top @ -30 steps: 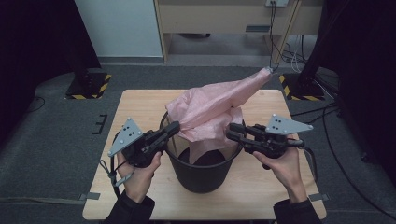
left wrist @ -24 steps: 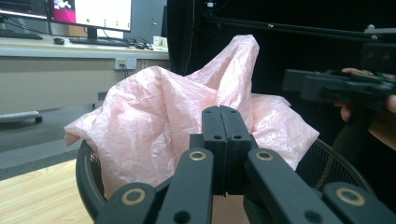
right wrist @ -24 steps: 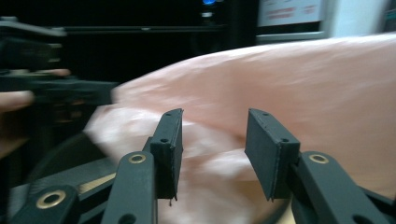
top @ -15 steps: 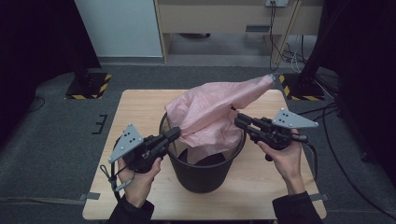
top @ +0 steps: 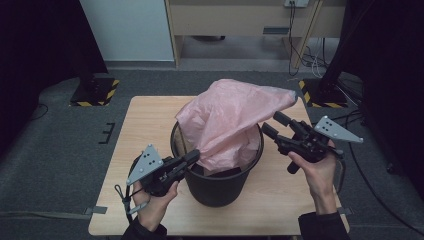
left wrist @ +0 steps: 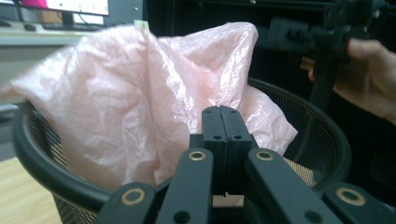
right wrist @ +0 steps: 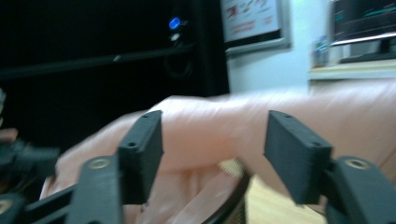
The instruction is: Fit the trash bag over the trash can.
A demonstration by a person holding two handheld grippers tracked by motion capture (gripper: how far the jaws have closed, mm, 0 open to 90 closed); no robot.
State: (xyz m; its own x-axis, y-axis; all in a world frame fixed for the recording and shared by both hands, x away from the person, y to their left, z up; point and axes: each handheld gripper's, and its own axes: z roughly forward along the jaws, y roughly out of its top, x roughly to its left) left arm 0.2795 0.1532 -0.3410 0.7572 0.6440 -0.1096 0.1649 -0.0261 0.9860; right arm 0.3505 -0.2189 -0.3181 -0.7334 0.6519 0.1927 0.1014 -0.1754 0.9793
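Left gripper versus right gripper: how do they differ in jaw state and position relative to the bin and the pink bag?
The left gripper has its jaws closed together; the right gripper has its jaws spread wide apart. The left gripper sits low at the near rim of the black mesh bin, against the pink bag; the right gripper is raised beside the bin's right side, clamping nothing. Both point toward the bag.

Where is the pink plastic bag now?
In the high view, the pink plastic bag sits mid-table, half inside the black mesh bin, billowing above its rim between both grippers.
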